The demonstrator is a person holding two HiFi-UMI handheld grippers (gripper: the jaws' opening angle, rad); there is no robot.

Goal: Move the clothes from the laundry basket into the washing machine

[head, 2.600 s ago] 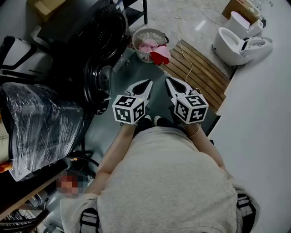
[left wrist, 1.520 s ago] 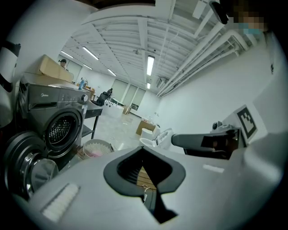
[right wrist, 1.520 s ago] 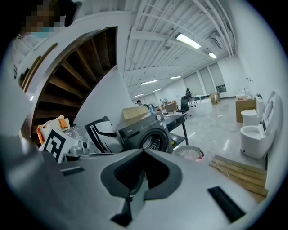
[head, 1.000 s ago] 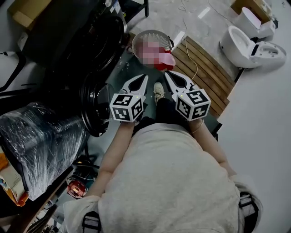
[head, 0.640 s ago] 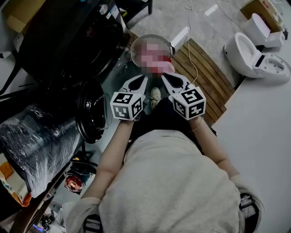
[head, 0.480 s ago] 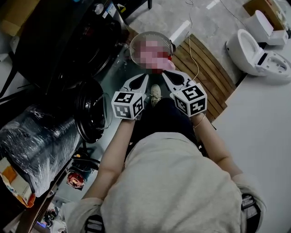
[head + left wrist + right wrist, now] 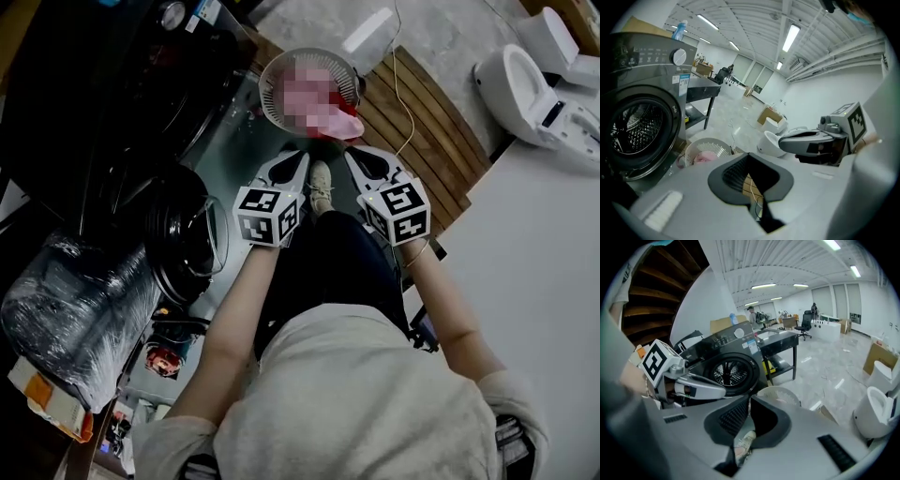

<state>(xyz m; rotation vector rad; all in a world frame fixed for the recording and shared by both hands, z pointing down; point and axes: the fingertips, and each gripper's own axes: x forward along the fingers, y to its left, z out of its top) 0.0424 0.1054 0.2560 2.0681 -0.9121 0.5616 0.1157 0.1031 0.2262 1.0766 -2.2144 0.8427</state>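
Head view: the left claw [image 7: 300,157] and right claw [image 7: 354,156] are side by side, both pointing at the laundry basket [image 7: 266,92] on the floor just ahead. The clothes [image 7: 339,124] are in it, and one red piece hangs over the near rim. A patch covers most of the pile, so how many pieces lie there is hard to tell. The hanging piece could slip to the floor if a claw knocks the rim. The washing machine [image 7: 131,103] stands to the left with its door [image 7: 192,239] swung out near the left arm. A wide swing from basket to drum could strike that door.

Left gripper view: the jaws are pressed together with nothing between them. Reaching the pink cloth in this state would only push it down, so the jaws must spread first. The open drum shows at the left, so it looks ready to take a load.

Right gripper view: these jaws are also pressed together and empty, with the person's shoe [image 7: 743,439] below them. If both claws pinch the same garment, it could stretch or drag the light basket along.
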